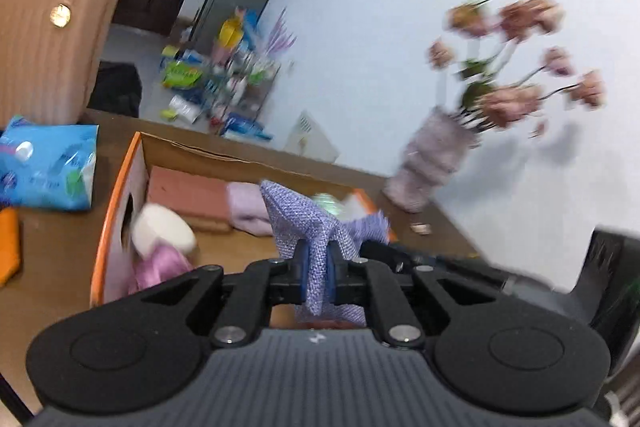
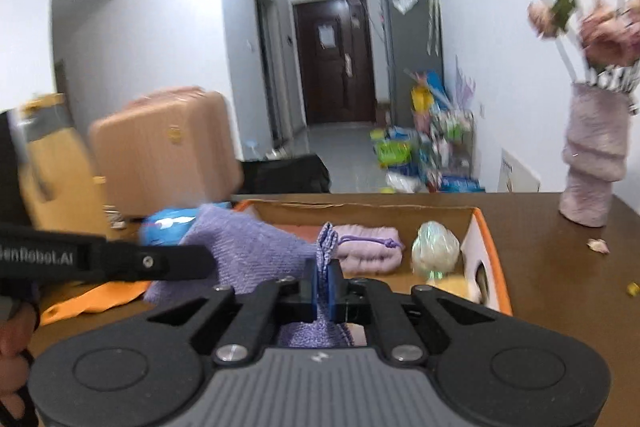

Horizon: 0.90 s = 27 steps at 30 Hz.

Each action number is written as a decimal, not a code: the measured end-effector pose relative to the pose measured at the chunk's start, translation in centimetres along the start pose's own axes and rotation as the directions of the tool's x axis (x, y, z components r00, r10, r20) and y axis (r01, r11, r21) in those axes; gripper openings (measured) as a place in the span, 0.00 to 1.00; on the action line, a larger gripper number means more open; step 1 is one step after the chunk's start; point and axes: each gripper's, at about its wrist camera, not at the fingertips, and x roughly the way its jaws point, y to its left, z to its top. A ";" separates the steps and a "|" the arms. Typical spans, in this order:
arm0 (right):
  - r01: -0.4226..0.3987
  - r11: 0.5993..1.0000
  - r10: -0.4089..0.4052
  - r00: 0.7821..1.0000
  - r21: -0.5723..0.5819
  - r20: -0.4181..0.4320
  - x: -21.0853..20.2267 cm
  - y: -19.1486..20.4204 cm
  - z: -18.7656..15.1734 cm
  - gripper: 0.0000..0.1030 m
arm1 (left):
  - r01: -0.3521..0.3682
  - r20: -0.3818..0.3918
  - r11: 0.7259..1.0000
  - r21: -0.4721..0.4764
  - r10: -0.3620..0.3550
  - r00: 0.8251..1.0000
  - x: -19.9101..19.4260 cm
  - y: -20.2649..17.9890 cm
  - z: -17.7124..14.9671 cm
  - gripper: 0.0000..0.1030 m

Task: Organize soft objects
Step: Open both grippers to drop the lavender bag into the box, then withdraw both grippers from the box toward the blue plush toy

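Note:
Both grippers are shut on the same purple woven cloth, each on a different part. My left gripper pinches a fold of it above an open cardboard box with orange edges. My right gripper pinches another edge of the cloth, which stretches left toward the left gripper's arm. The box holds a folded pink towel, a salmon pad, a white roll, a pink plush item and a shiny iridescent ball.
A vase of pink flowers stands on the brown table at the right. A blue tissue pack and an orange cloth lie left of the box. A pink suitcase stands behind.

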 end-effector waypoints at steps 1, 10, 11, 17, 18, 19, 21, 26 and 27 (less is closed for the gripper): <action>0.014 1.000 -0.014 1.000 -0.006 -0.027 2.2 0.0 0.7 0.05 | -0.039 -0.016 0.999 -0.014 0.039 0.999 1.8 0.8 0.7 0.09; 0.071 0.996 -0.081 0.969 -0.049 -0.233 12.7 0.4 -0.3 0.07 | -0.194 -0.104 0.981 0.003 0.193 0.976 8.6 5.5 0.0 0.14; 0.075 0.995 -0.087 0.970 -0.060 -0.227 12.7 0.5 -0.3 0.08 | -0.190 -0.086 0.982 0.014 0.190 0.978 8.0 5.4 -0.1 0.16; 0.021 0.999 -0.027 0.968 -0.027 -0.250 11.5 0.3 0.2 0.36 | -0.248 0.003 0.967 0.066 0.248 0.969 4.2 3.9 1.0 0.33; 0.033 0.999 -0.037 0.972 -0.022 -0.233 10.5 0.1 0.5 0.37 | -0.261 0.015 0.962 0.076 0.260 0.965 3.2 3.5 0.9 0.33; 0.039 0.999 -0.042 0.976 -0.020 -0.216 9.6 -0.2 0.7 0.39 | -0.275 0.032 0.957 0.096 0.273 0.962 2.4 3.2 0.9 0.33; 0.053 0.998 -0.057 0.982 -0.024 -0.179 7.1 -0.8 1.1 0.44 | -0.308 0.073 0.942 0.131 0.300 0.951 -0.3 2.6 0.3 0.35; 0.094 0.993 -0.097 0.995 -0.072 -0.034 -2.1 -1.6 1.0 0.55 | -0.412 0.195 0.884 0.222 0.374 0.907 -8.1 0.9 -3.0 0.43; 0.098 0.993 -0.099 0.995 -0.073 -0.005 -4.0 -1.6 0.8 0.56 | -0.429 0.219 0.873 0.233 0.383 0.897 -9.7 0.6 -3.7 0.47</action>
